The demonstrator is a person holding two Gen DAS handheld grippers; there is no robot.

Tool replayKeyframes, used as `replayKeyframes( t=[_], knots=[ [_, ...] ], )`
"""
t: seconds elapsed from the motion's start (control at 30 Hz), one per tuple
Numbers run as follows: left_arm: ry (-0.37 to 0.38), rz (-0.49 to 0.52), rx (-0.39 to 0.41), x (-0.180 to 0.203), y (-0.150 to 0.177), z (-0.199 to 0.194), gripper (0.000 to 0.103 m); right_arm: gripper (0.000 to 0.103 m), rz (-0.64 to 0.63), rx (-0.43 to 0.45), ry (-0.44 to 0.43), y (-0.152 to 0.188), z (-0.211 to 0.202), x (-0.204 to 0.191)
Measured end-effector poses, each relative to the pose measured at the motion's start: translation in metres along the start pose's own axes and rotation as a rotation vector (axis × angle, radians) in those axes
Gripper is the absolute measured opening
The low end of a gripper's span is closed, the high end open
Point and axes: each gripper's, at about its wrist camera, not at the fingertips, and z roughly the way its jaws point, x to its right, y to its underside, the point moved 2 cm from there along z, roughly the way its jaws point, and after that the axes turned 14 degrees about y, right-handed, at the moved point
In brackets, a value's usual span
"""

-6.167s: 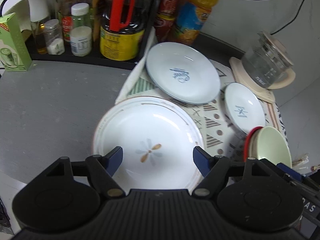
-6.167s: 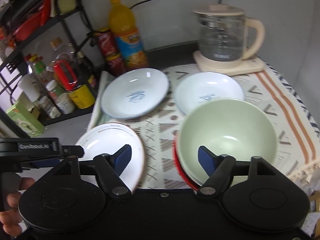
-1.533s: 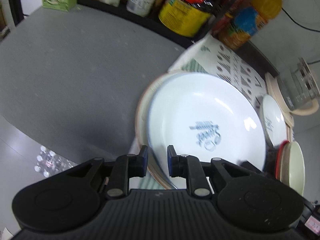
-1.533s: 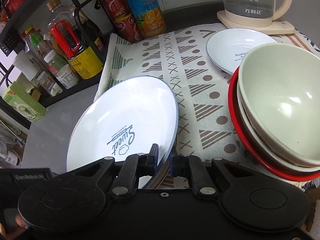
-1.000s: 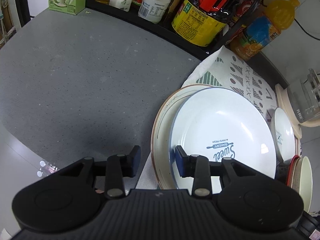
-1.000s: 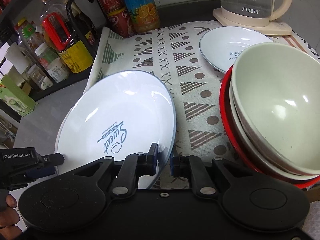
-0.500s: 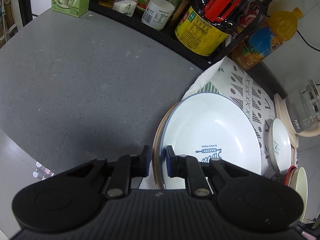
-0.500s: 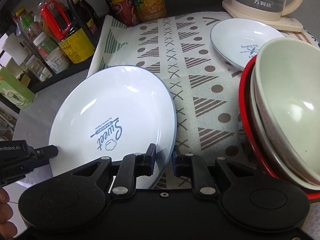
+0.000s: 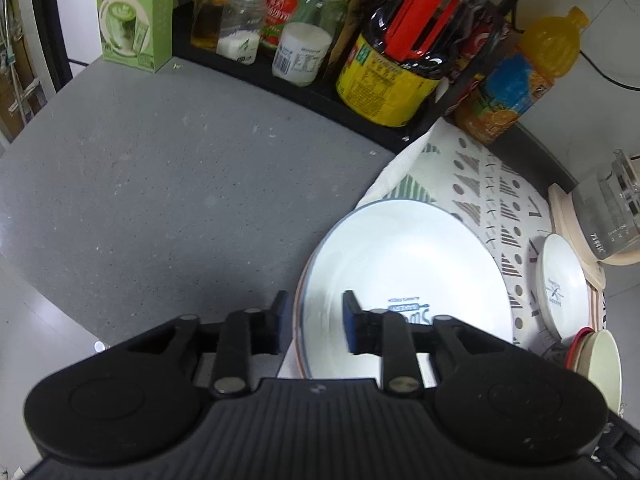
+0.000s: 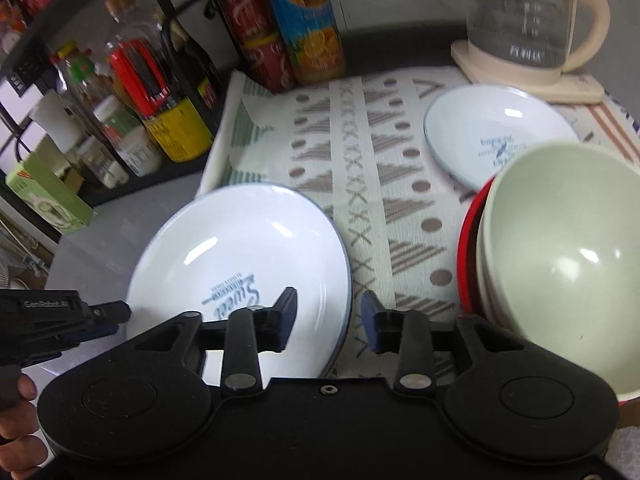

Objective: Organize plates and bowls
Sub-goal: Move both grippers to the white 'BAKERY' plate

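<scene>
Since half a second ago both sets of jaws have just been opening, and the white round plate with the blue rim and blue "Sweet" lettering (image 9: 404, 264) is no longer being pinched at its edges; it is being left lying on the beige-rimmed plate (image 9: 298, 312), of which only a thin edge is showing at the left. At the left, the left gripper (image 9: 314, 322) is being held released, its blue pads (image 9: 349, 320) standing apart on either side of the stack's near-left rim without pressing on it. The stack is resting half on the grey speckled countertop (image 9: 160, 200) and half on the cream cloth printed with brown triangles, crosses and dots (image 10: 360, 168). Further right, the right gripper (image 10: 330, 318) is likewise being held released, the plate's right rim passing between its pads untouched. On the cloth behind, a smaller white plate with a blue print (image 10: 496, 136) is lying flat, near the glass kettle on a cream base (image 10: 520, 28). At the far right, a pale green bowl (image 10: 568, 264) is nested in a stack above a red-rimmed one (image 10: 466, 248).
</scene>
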Motion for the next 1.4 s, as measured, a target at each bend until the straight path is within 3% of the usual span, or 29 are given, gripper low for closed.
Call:
replayKeyframes(
  t=[0.13,0.33,0.7,1.07,1.4],
  knots=[
    [-0.001,0.043,0.021,0.014,0.003,-0.01,0.055,0.056,0.004,0.071,-0.013,-0.008,-0.02,0.007],
    [0.023,0.095,0.038,0.036,0.008,-0.018,0.067,0.077,0.03,0.133,-0.017,-0.02,-0.042,0.025],
    [0.086,0.196,-0.003,0.086,0.013,-0.006,0.071,0.093,0.126,0.197,0.049,-0.029,-0.064,0.073],
    [0.148,0.282,-0.074,0.146,0.017,0.033,0.071,0.096,0.251,0.214,0.131,-0.037,-0.065,0.137],
    [0.167,0.306,-0.12,0.187,-0.002,0.075,0.071,0.096,0.32,0.177,0.155,-0.058,-0.041,0.184]
  ],
)
